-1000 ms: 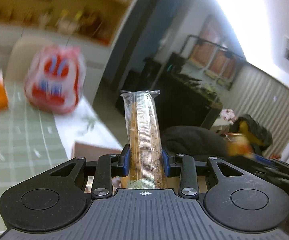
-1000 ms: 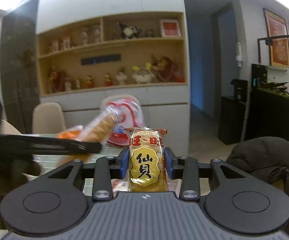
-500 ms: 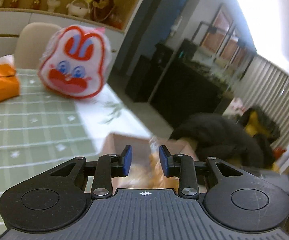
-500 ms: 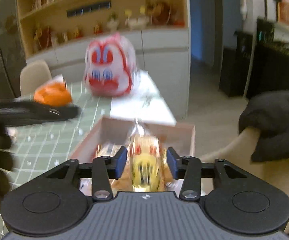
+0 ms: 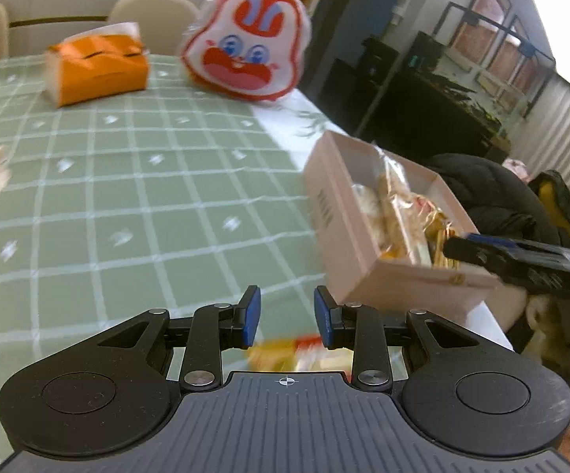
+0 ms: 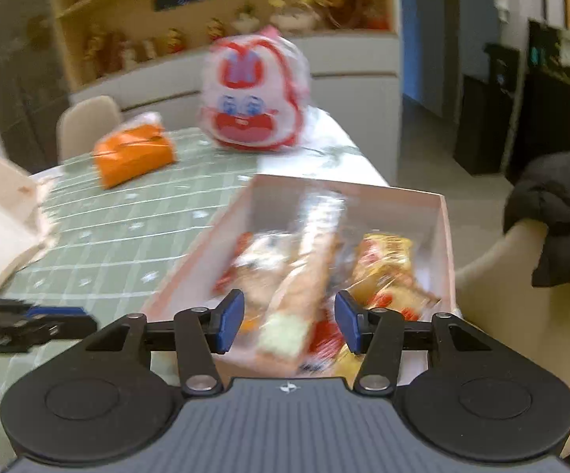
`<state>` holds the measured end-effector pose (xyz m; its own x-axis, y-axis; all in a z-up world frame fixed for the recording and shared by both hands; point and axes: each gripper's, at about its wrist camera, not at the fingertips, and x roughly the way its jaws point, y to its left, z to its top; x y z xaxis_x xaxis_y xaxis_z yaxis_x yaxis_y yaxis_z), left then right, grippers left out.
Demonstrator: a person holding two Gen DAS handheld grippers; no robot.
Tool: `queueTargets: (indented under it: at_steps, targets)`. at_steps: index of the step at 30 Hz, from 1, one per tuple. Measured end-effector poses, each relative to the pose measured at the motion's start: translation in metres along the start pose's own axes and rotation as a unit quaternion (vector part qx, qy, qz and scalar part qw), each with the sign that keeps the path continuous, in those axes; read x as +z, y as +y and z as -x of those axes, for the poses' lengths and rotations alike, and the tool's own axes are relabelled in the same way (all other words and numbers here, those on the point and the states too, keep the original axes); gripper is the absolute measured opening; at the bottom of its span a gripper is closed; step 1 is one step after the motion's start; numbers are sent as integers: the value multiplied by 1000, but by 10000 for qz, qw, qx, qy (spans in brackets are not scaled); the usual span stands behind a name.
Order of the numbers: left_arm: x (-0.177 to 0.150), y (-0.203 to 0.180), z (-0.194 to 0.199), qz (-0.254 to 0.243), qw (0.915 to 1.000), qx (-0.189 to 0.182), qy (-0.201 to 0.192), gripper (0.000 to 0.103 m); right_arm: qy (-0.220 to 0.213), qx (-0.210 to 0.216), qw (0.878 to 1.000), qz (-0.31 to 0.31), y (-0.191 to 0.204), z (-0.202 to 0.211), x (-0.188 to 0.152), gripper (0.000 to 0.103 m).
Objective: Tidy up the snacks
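Hovering over the pink box point(image 6: 444, 232), your right gripper point(image 6: 288, 321) has just been spreading its jaws, nothing pinched; the long cracker pack point(image 6: 308, 260) and yellow snack packet point(image 6: 387, 264) lie inside the box. Your left gripper point(image 5: 286, 317) stands parted and empty above the green checked tablecloth point(image 5: 127, 197)

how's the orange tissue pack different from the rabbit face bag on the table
The orange tissue pack is a low, blocky rectangle lying flat; the rabbit face bag is rounded and stands taller. The tissue pack is plain orange with white tissue showing at its top; the rabbit bag is white with a red outline, blue eyes and a red mouth. The pack lies left of the bag. Both rest at the far end of the green checked tablecloth.
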<state>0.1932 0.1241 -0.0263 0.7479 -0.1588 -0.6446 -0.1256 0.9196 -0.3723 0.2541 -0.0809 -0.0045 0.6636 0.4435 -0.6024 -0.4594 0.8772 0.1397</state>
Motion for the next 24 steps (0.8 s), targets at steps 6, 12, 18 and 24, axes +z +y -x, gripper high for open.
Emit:
queueTargets:
  at_steps: [6, 12, 18, 24]
  targets:
    - [-28, 6, 13, 204, 9997, -136, 46, 34, 17, 517, 9974, 493, 49, 27, -44, 65]
    - [-45, 13, 27, 147, 9998, 34, -112, 34, 216, 758, 9949, 624, 94, 17, -77, 34]
    - [-47, 13, 48, -166, 9973, 665, -257, 34, 219, 1222, 9856, 1147, 149, 23, -85, 32]
    - [-50, 11, 54, -234, 9969, 709, -253, 34, 11, 595, 9732, 2223, 165, 38, -124, 65]
